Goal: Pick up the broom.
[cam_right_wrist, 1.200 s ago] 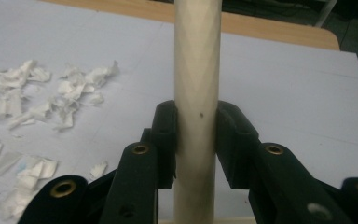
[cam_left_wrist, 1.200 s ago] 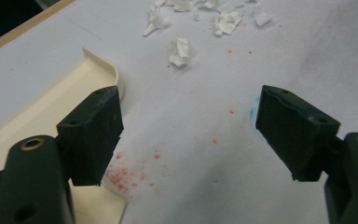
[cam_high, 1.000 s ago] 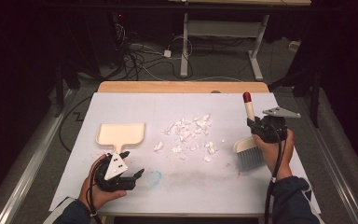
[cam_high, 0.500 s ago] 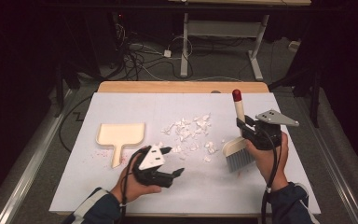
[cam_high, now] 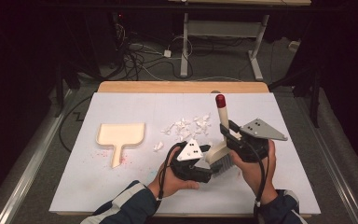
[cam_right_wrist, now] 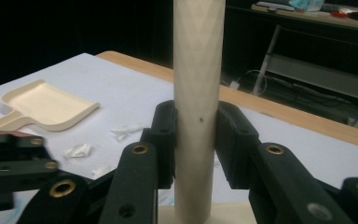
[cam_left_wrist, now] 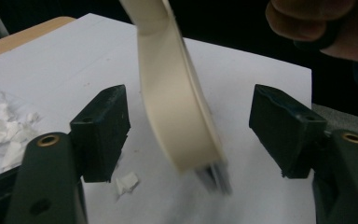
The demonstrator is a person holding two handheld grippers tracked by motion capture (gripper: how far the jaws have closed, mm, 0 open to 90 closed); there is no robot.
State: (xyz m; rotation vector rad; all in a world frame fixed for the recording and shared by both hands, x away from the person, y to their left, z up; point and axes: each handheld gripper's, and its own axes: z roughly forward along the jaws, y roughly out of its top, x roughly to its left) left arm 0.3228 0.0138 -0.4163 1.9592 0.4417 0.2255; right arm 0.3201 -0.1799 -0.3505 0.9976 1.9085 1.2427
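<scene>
A brush with a cream handle and red tip (cam_high: 222,114) stands nearly upright, its grey bristles (cam_high: 220,163) close to the white table cover. My right gripper (cam_high: 230,136) is shut on the handle (cam_right_wrist: 198,84), with a jaw pressed on each side. My left gripper (cam_high: 204,157) sits just left of the brush head, open. In the left gripper view the cream brush head (cam_left_wrist: 177,102) hangs between the wide-apart jaws of the left gripper (cam_left_wrist: 191,128) without touching either. A cream dustpan (cam_high: 121,135) lies flat at the left. White paper scraps (cam_high: 189,126) lie scattered mid-table.
The white cover (cam_high: 121,186) ends at a wooden table edge (cam_high: 182,87) at the back. Faint coloured specks (cam_high: 105,151) mark the cover beside the dustpan handle. Cables and desk legs (cam_high: 185,42) stand on the dark floor beyond.
My left gripper has swept right from the front left to the brush head. My right gripper has carried the brush left and nearer the person.
</scene>
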